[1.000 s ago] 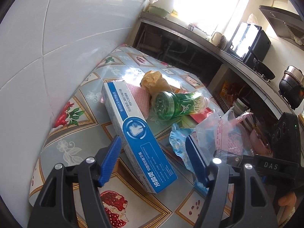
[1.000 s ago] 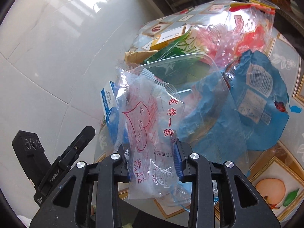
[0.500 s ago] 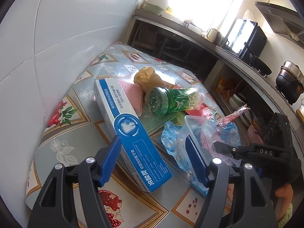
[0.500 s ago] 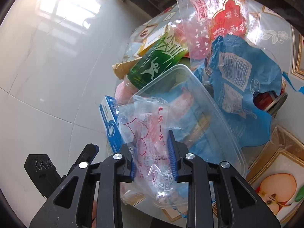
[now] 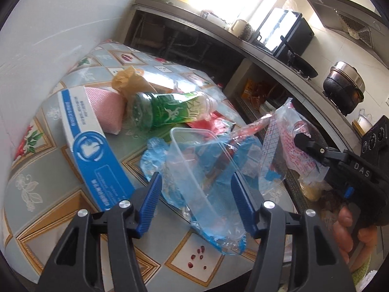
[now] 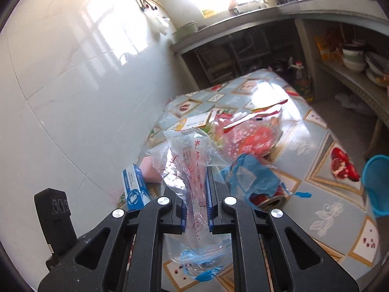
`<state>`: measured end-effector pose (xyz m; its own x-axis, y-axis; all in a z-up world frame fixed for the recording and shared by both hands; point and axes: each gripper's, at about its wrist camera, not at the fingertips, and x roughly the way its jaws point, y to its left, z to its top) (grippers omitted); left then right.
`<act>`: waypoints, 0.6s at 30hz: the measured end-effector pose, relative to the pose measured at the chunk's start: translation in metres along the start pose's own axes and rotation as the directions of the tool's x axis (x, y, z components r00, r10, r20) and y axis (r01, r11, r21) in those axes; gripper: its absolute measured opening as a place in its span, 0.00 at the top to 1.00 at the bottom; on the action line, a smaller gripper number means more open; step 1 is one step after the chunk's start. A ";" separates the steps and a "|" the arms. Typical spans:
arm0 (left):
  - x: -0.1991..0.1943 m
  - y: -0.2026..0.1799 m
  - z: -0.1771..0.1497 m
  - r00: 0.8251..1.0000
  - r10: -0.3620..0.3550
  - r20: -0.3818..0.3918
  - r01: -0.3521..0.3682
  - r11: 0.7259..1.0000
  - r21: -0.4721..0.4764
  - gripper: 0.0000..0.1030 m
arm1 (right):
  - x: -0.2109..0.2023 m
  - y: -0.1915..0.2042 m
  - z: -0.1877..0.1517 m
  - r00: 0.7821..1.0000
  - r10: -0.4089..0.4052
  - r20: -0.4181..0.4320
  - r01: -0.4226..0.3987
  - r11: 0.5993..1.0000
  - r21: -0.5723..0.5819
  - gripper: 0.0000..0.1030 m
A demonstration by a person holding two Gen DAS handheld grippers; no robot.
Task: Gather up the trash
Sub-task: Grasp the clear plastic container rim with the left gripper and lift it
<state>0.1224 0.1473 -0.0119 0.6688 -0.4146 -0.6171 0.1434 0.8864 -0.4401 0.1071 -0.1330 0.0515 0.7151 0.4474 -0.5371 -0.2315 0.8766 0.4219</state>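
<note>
Left wrist view: the left gripper (image 5: 195, 199) has its blue jaws well apart and closing either side of a clear plastic container (image 5: 199, 160) lying on a blue wrapper (image 5: 155, 153) on the desk (image 5: 48, 177), pads not yet pressing it, with "DAS" legible on the right gripper (image 5: 304, 141). Right wrist view: that gripper (image 6: 196, 200) is closing its jaws, nearly together, on a clear cake bag (image 6: 192, 160) with red print, lifted off the desk (image 6: 328, 206).

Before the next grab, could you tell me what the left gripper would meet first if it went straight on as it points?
Probably the clear plastic container, lying between the closing, not yet touching left gripper.
</note>
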 end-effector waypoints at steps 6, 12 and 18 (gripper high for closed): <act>0.038 -0.013 -0.004 0.986 0.098 -0.138 -0.095 0.995 0.028 0.62 | -0.016 -0.023 -0.013 0.995 -0.093 0.040 0.093 0.996 0.003 0.89; 0.053 -0.013 -0.008 0.968 0.174 -0.179 -0.171 0.985 0.032 0.89 | -0.025 -0.047 -0.022 0.994 -0.106 0.036 0.104 0.993 0.059 0.89; 0.040 -0.016 -0.004 0.970 0.216 -0.114 -0.218 0.976 -0.004 0.97 | -0.038 -0.061 -0.027 0.995 -0.088 0.046 0.083 0.993 0.089 0.89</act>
<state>0.1436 0.1155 -0.0316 0.5963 -0.2337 -0.7680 -0.0087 0.9547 -0.2973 0.0766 -0.1992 0.0265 0.7622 0.3601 -0.5380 -0.1112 0.8915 0.4391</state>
